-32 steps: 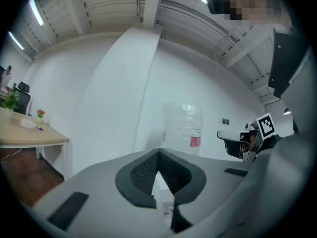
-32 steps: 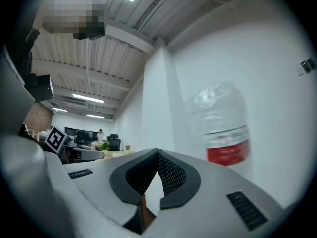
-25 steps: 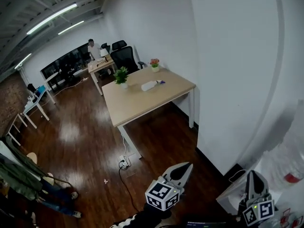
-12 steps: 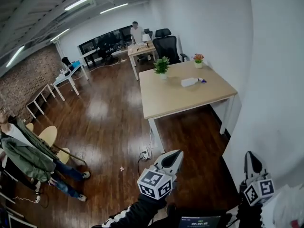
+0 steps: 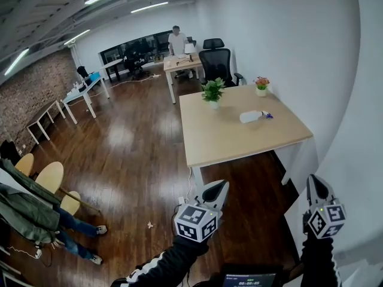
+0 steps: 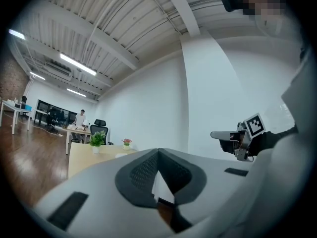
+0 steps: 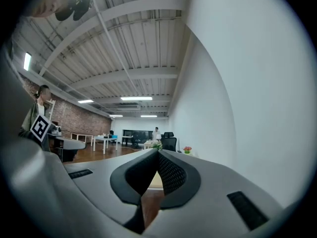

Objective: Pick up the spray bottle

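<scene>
- Spray bottle (image 5: 254,116): white with a purplish nozzle, lying on its side on the light wood table (image 5: 221,142), right of centre in the upper half of the head view. Nozzle end points toward the right edge of the frame.
- Same table also has a potted green plant (image 5: 213,92) near its far left corner and a small flower pot (image 5: 261,86) near the far right corner. The bottle sits between them but closer to the camera, not touching either one.
- Table's right side runs along the white wall (image 5: 287,46), and a black office chair (image 5: 218,64) is parked just behind its far end.
- Left gripper (image 5: 216,190) is at the bottom centre of the head view, well apart from the bottle. Its own view shows the jaws pressed together at the tips, nothing between them.
- Right gripper (image 5: 315,187) is at the lower right, right up against the white wall and also well away from the table. Jaws closed tip to tip, so it's empty too.
- Both grippers point roughly level toward the table.
- Further back, a second desk (image 5: 182,63) has a person (image 5: 177,40) standing at it at the top centre.
- Dark wood floor (image 5: 119,154) fills the middle, with a brick wall (image 5: 27,91) at the left edge and yellow chairs (image 5: 51,175) with jackets (image 5: 24,208) at the lower left.
</scene>
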Action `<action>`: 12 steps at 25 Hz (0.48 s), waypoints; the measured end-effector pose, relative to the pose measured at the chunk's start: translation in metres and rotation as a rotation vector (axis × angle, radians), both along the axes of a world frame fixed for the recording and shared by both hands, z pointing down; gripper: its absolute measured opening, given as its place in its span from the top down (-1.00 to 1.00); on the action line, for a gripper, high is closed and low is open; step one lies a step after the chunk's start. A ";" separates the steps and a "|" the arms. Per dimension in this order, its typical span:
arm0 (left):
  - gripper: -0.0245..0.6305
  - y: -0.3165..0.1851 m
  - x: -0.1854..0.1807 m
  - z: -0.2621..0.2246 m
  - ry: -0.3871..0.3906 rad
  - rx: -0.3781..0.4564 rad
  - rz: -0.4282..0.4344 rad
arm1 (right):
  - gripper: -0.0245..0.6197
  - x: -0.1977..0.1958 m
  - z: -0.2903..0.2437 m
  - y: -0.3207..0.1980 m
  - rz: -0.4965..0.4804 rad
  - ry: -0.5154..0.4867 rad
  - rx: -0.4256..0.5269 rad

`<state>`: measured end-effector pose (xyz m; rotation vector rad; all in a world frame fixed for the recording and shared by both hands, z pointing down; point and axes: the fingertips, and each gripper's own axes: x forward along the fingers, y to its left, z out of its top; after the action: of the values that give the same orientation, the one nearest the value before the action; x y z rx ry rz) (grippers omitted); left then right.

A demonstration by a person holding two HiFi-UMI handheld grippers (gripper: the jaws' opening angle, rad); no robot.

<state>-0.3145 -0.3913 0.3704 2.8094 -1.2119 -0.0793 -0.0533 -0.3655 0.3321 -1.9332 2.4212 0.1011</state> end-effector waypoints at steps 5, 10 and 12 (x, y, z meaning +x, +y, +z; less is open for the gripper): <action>0.93 -0.148 0.028 0.005 -0.002 -0.014 -0.006 | 0.92 0.022 -0.010 -0.162 -0.023 -0.005 -0.002; 0.92 -0.278 0.090 -0.005 -0.004 -0.035 -0.032 | 0.92 0.076 -0.020 -0.300 -0.056 -0.012 -0.007; 0.92 -0.325 0.114 -0.011 -0.016 -0.034 -0.031 | 0.92 0.094 -0.020 -0.349 -0.078 -0.014 -0.017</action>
<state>-0.2006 -0.7164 0.3592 2.7677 -1.2476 -0.0380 0.0403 -0.7144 0.3116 -1.8366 2.4926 0.0647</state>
